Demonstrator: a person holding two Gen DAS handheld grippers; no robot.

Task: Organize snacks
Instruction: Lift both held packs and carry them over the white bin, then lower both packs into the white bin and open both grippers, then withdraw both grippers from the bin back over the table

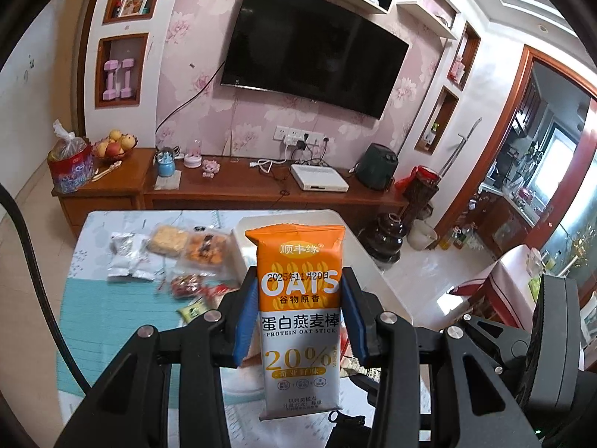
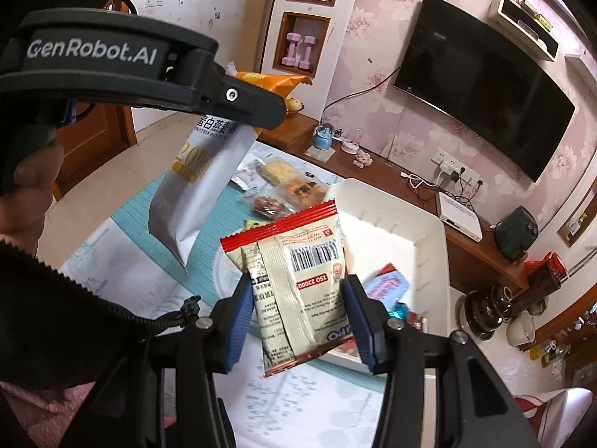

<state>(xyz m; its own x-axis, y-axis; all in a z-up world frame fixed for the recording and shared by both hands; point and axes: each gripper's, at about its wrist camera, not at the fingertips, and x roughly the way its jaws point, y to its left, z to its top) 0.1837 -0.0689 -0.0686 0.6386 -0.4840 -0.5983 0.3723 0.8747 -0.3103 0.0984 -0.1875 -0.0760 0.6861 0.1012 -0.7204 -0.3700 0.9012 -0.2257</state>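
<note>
Left wrist view: the left gripper (image 1: 298,313) is clamped on an orange-and-white oat stick packet (image 1: 300,317), held upright above the table (image 1: 112,313). In the right wrist view, the right gripper (image 2: 296,317) is clamped on a beige snack packet with red edges (image 2: 298,283), raised just in front of the white bin (image 2: 433,254). Left of the bin, loose snacks (image 2: 287,183) lie on the table; inside the bin lies a light blue packet (image 2: 386,285).

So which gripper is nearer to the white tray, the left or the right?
Right. The right gripper, shut on the red-edged snack packet, hangs just before the white tray. The left gripper, holding the oat stick packet, is farther from it, over the table.
</note>
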